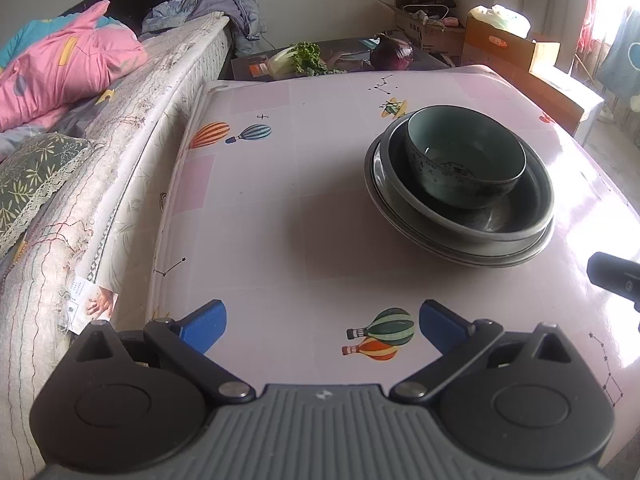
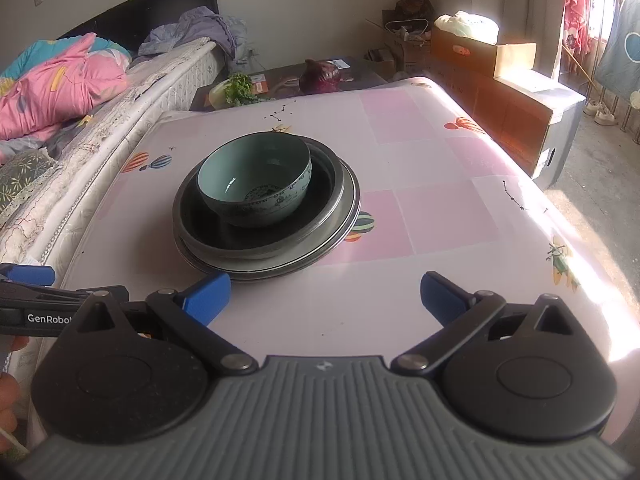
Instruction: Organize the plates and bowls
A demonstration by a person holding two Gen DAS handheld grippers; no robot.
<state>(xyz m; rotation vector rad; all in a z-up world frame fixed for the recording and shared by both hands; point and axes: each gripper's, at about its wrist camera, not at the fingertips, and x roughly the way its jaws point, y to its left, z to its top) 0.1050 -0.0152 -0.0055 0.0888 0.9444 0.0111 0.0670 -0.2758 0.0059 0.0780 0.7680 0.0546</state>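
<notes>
Look through your left camera first. Your left gripper (image 1: 322, 326) is spread wide, with nothing between its blue fingers (image 1: 204, 326). It hangs over the near part of the bench (image 1: 260, 208), above a little balloon picture. The bench has a pink cloth with balloons and stars on it. Ahead and to the right sits the stack. A green bowl (image 1: 466, 156) stands upright with its mouth facing up. It sits inside a dark dish (image 1: 504, 220), and the dish rests on a flat plate (image 1: 460, 254). They are all round, so no end is longer than another. The bowl sits toward the back left of the dish, not in the middle. At the right edge you can see a dark bit of your right gripper (image 1: 614, 276). A bed (image 1: 120, 152) with a pink blanket (image 1: 60, 64) runs along the left side of the bench. Past the far end lie leafy greens (image 1: 298, 58) and a purple cabbage (image 1: 391, 54).

Now your right camera. Your right gripper (image 2: 325, 298) is spread wide too, and holds nothing. The stack is ahead and a little to the left, near the middle of the bench (image 2: 440, 208). The bowl (image 2: 256, 184) is upright, and leans toward the back left of the dish (image 2: 280, 236). The plate (image 2: 344, 232) peeks out underneath. Your left gripper (image 2: 28, 274) shows at the left edge, with your hand (image 2: 8, 408) below it. Cardboard boxes (image 2: 492, 80) stand beside the bench on the right.
</notes>
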